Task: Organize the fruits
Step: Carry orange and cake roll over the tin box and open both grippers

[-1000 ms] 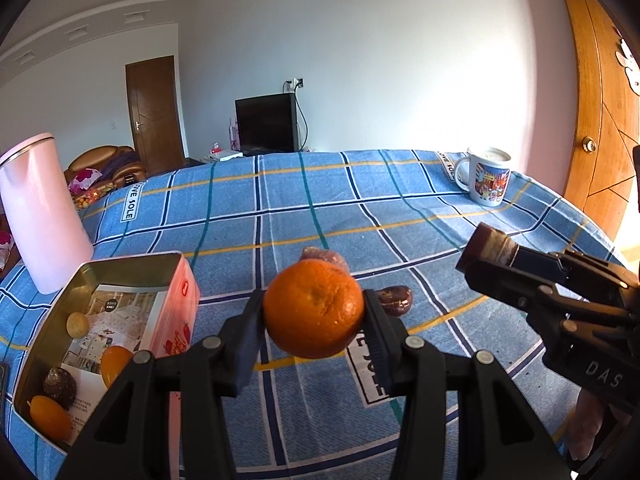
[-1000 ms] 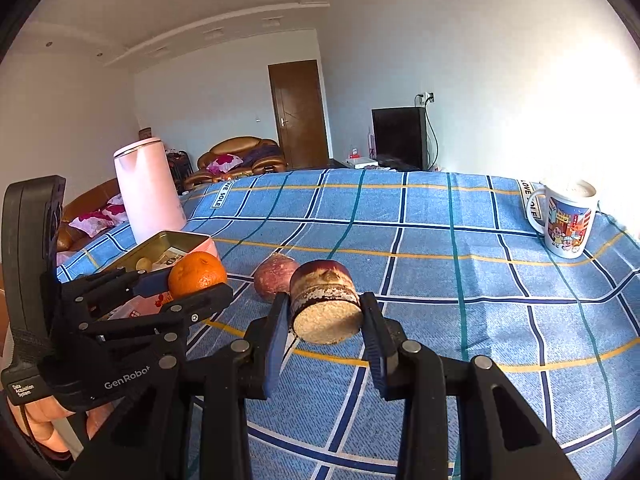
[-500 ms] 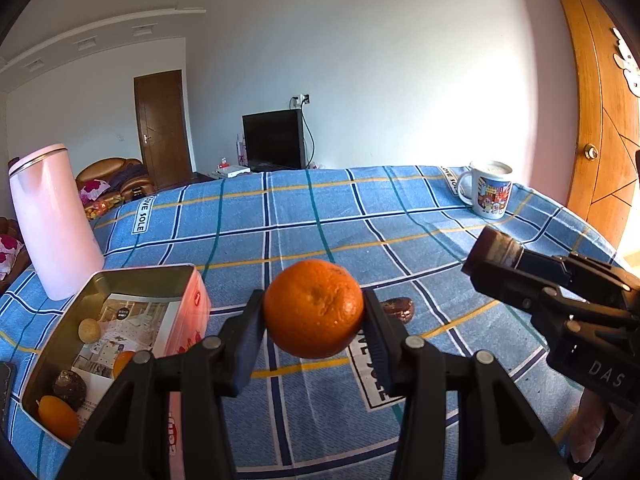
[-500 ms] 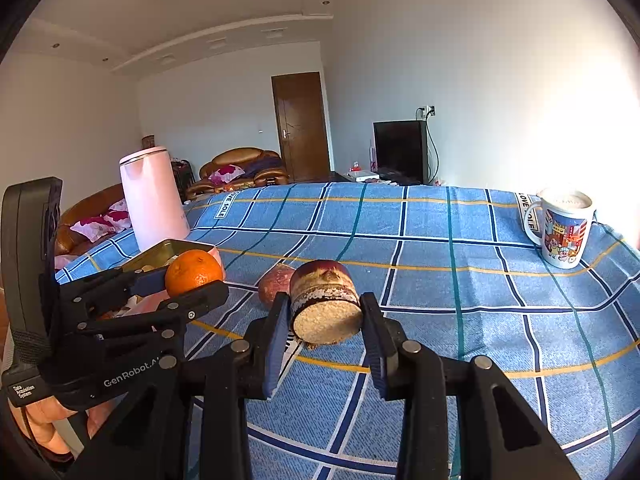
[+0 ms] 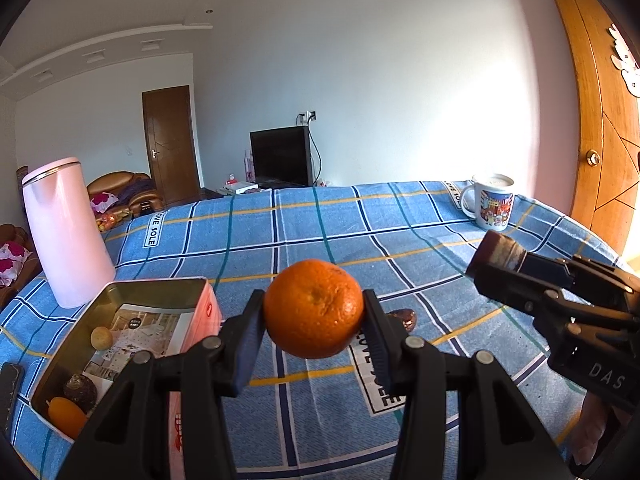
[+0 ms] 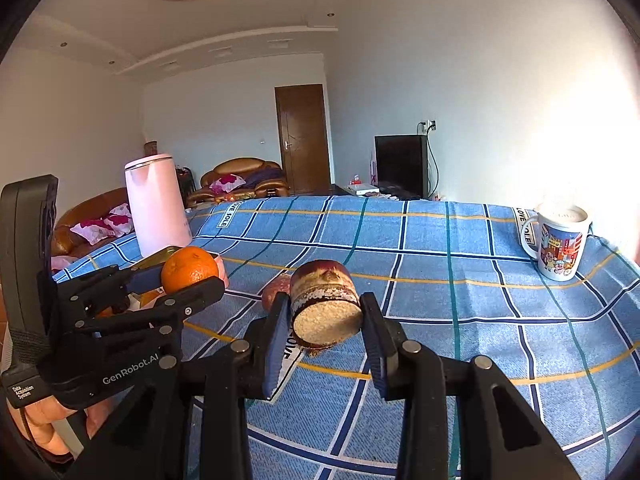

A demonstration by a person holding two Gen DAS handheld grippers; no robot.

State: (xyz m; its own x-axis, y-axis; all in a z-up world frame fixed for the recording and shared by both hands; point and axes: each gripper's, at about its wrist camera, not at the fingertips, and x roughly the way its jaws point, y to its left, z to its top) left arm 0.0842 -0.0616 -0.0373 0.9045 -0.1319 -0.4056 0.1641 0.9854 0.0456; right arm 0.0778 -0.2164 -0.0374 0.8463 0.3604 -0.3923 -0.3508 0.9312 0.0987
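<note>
Left wrist view: the left gripper is clamped on an orange, both pads tight on its sides, held up above the blue plaid tablecloth. Down to its left sits the open metal tin with a few small fruits already inside, and a pink kettle stands just past that. Off to its right the right gripper has its jaws squeezed on a chunk of fruit with a dark red skin and a pale cut face. Beyond it there's another reddish fruit lying on the cloth, plus a mug far right.
</note>
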